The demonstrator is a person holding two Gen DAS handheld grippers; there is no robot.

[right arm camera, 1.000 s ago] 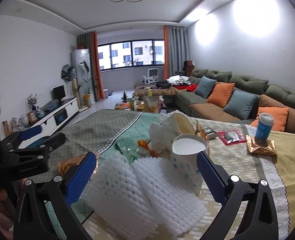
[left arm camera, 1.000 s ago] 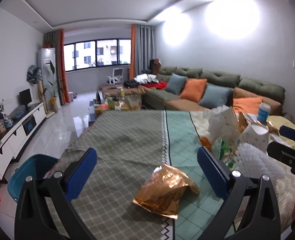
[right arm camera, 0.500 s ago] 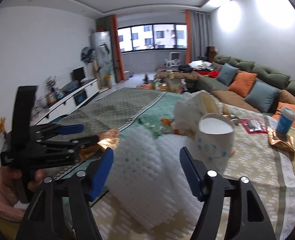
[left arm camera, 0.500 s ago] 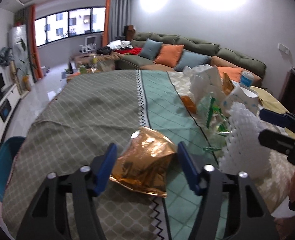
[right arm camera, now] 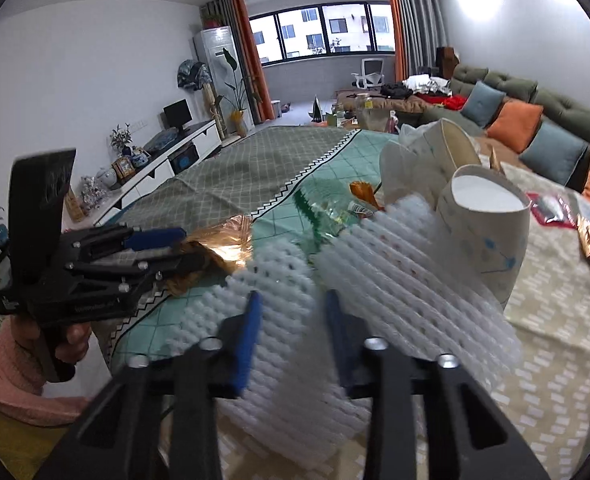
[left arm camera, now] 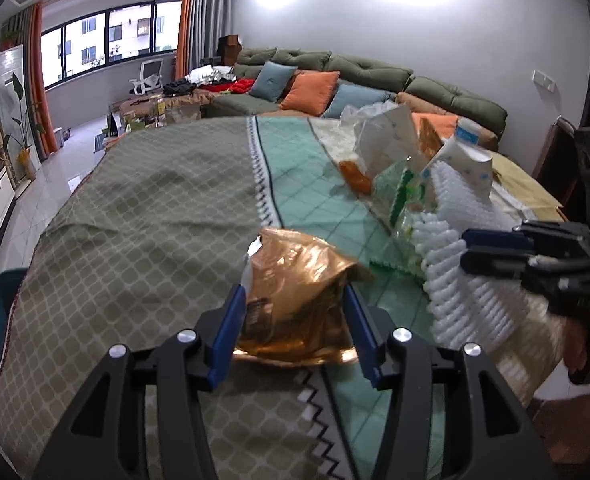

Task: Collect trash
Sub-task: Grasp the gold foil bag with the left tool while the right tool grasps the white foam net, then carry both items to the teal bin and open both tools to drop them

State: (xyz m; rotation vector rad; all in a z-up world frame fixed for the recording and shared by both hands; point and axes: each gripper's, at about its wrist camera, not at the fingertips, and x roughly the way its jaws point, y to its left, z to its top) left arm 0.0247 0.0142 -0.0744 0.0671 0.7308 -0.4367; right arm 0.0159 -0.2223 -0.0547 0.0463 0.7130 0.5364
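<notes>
Tabletop (left arm camera: 143, 208): covered by a patterned cloth, litter gathered toward its sofa side.

Gold foil bag (left arm camera: 295, 292): lying crumpled on the tabletop, at the cloth's zigzag seam. It is bracketed by the left hand-held gripper (left arm camera: 293, 320), whose jaws are closing, both pads touching the bag's sides.

White foam netting (right arm camera: 295, 320): just beside the bag, toward the sofa. It is pinched by the right hand-held gripper (right arm camera: 291, 316), jaws closing into the foam.

Paper cup (right arm camera: 483, 236): lying against the netting's far edge.
</notes>
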